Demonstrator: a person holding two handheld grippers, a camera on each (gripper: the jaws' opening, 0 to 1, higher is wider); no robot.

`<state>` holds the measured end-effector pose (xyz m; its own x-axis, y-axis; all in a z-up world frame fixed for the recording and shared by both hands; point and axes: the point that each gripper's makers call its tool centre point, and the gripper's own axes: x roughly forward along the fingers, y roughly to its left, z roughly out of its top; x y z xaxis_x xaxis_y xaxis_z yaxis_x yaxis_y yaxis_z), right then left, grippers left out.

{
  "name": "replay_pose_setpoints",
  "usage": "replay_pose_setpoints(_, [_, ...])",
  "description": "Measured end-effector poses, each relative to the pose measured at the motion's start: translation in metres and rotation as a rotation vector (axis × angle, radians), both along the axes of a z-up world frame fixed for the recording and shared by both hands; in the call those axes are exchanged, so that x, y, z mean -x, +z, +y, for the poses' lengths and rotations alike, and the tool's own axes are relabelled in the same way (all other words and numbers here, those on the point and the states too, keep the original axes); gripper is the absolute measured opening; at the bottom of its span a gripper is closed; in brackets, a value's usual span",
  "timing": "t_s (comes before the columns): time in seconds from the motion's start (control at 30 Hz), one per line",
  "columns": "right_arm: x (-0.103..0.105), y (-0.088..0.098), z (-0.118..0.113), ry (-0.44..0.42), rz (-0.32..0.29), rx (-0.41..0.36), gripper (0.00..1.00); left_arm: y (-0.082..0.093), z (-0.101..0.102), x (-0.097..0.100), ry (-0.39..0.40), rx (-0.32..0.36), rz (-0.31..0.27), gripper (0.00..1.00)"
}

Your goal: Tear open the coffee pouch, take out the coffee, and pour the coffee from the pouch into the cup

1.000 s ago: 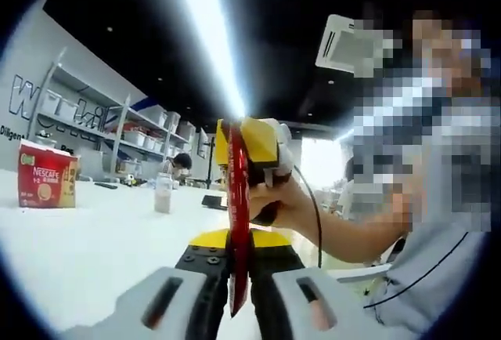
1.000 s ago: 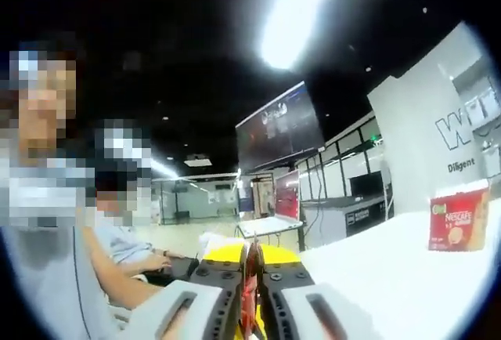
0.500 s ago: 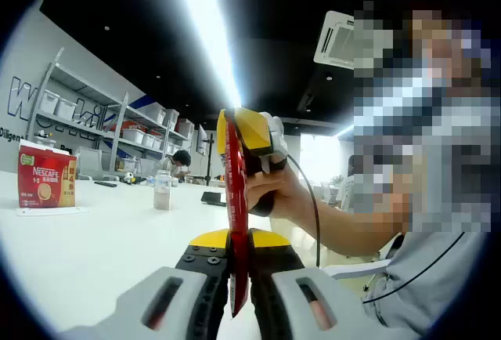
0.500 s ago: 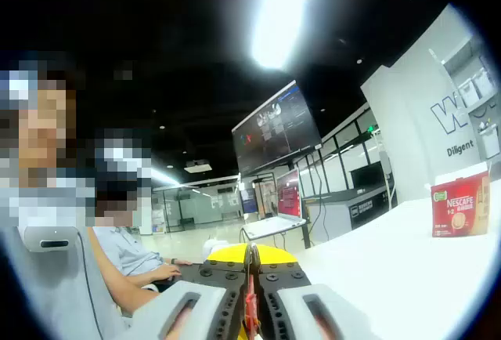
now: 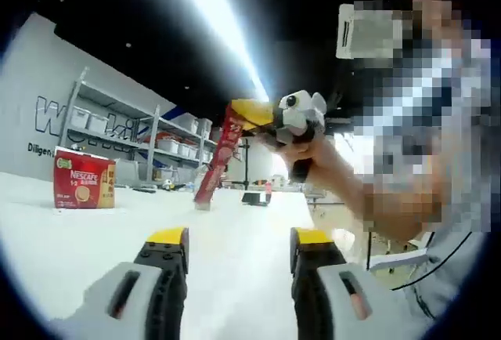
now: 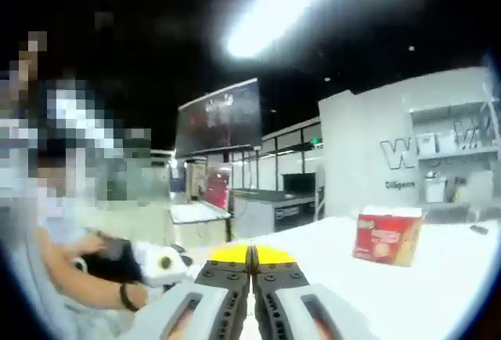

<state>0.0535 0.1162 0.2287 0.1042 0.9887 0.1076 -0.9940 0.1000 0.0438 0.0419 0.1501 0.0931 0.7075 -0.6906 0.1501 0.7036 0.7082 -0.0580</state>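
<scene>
The red coffee pouch (image 5: 221, 154) hangs slanted above the white table (image 5: 235, 222), pinched at its top end by my right gripper (image 5: 249, 113), which a hand (image 5: 313, 156) holds up at centre right of the left gripper view. My left gripper (image 5: 237, 240) stands open below and in front of the pouch, apart from it, with nothing between its yellow-tipped jaws. In the right gripper view my right gripper (image 6: 251, 256) has its jaws pressed together.
A red Nescafe box (image 5: 83, 188) (image 6: 387, 236) stands on the table, at the left of the left gripper view. Shelving with bins (image 5: 117, 124) lines the wall behind it. A person sits close at the right, with a forearm (image 6: 86, 289) near the grippers.
My left gripper has opened and let go of the pouch. The pouch now hangs from the right gripper alone, farther from the left jaws. Both views have shifted.
</scene>
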Motion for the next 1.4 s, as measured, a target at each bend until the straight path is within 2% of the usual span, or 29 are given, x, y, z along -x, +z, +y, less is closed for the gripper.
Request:
replay_pose_setpoints(0.07, [0.020,0.007,0.000,0.081,0.043,-0.054,0.01,-0.004,0.006,-0.003,0.016,0.001,0.026,0.48])
replay_pose_setpoints(0.1, [0.020,0.009,-0.002,0.085,0.050,-0.066,0.01,-0.001,0.008,-0.001,0.019,0.006,0.016,0.47])
replay_pose_setpoints(0.13, [0.019,0.009,-0.004,0.075,0.042,-0.060,0.01,0.001,0.008,0.000,0.021,0.011,0.003,0.50])
replay_pose_setpoints(0.17, [0.010,0.010,-0.006,0.038,0.024,-0.059,0.01,0.001,0.007,0.000,0.012,0.025,0.011,0.50])
replay_pose_setpoints(0.2, [-0.003,0.007,-0.008,-0.014,-0.010,-0.033,0.01,-0.003,0.007,-0.002,0.022,0.000,0.018,0.47])
replay_pose_setpoints(0.23, [-0.019,0.000,-0.013,-0.077,-0.040,0.008,0.01,-0.006,0.007,-0.002,0.031,-0.034,0.005,0.46])
replay_pose_setpoints(0.3, [-0.056,-0.014,-0.024,-0.264,-0.145,0.124,0.01,-0.006,0.004,-0.001,0.026,-0.038,0.004,0.47])
replay_pose_setpoints(0.33, [-0.063,-0.018,-0.027,-0.314,-0.184,0.165,0.01,-0.006,0.003,0.000,0.027,-0.040,0.005,0.47])
replay_pose_setpoints(0.4, [-0.058,-0.016,-0.024,-0.321,-0.210,0.165,0.01,-0.007,0.004,0.000,0.034,-0.045,0.001,0.47])
replay_pose_setpoints(0.47, [-0.030,-0.013,-0.008,-0.253,-0.238,0.149,0.01,-0.003,0.006,0.003,0.036,-0.026,-0.007,0.48])
replay_pose_setpoints(0.53, [-0.007,-0.006,0.004,-0.176,-0.222,0.084,0.01,-0.001,0.008,0.003,0.037,-0.009,-0.007,0.48])
replay_pose_setpoints(0.6, [-0.012,0.000,0.002,-0.215,-0.251,0.079,0.01,-0.003,0.007,0.003,0.037,-0.012,-0.002,0.47])
replay_pose_setpoints(0.73, [-0.053,-0.005,-0.014,-0.362,-0.316,0.166,0.01,-0.009,0.001,0.005,0.036,-0.055,0.003,0.47])
replay_pose_setpoints(0.83, [-0.075,-0.010,-0.027,-0.431,-0.308,0.202,0.01,-0.011,0.002,0.004,0.043,-0.063,0.008,0.47])
replay_pose_setpoints(0.9, [-0.067,-0.005,-0.029,-0.418,-0.291,0.178,0.01,-0.010,0.002,0.004,0.045,-0.059,0.009,0.47])
replay_pose_setpoints(1.0, [-0.030,0.012,-0.015,-0.301,-0.246,0.065,0.01,-0.009,0.002,0.004,0.047,-0.054,0.007,0.47])
replay_pose_setpoints(1.03, [-0.025,0.015,-0.014,-0.286,-0.236,0.048,0.01,-0.010,0.002,0.004,0.047,-0.055,0.009,0.47])
replay_pose_setpoints(1.1, [-0.028,0.014,-0.015,-0.293,-0.241,0.055,0.01,-0.011,0.001,0.004,0.046,-0.059,0.012,0.47])
replay_pose_setpoints(1.17, [-0.038,0.010,-0.017,-0.291,-0.212,0.050,0.01,-0.012,0.001,0.004,0.046,-0.065,0.015,0.46])
replay_pose_setpoints(1.23, [-0.064,0.001,-0.028,-0.331,-0.158,0.048,0.00,-0.013,0.000,0.004,0.046,-0.070,0.017,0.45])
replay_pose_setpoints(1.3, [-0.094,-0.009,-0.045,-0.447,-0.199,0.122,0.00,-0.013,0.001,0.003,0.047,-0.069,0.018,0.45])
replay_pose_setpoints(1.33, [-0.102,-0.011,-0.052,-0.481,-0.209,0.141,0.00,-0.013,0.001,0.003,0.048,-0.067,0.019,0.45])
replay_pose_setpoints(1.4, [-0.102,-0.008,-0.057,-0.505,-0.226,0.147,0.00,-0.012,0.002,0.003,0.049,-0.063,0.018,0.45])
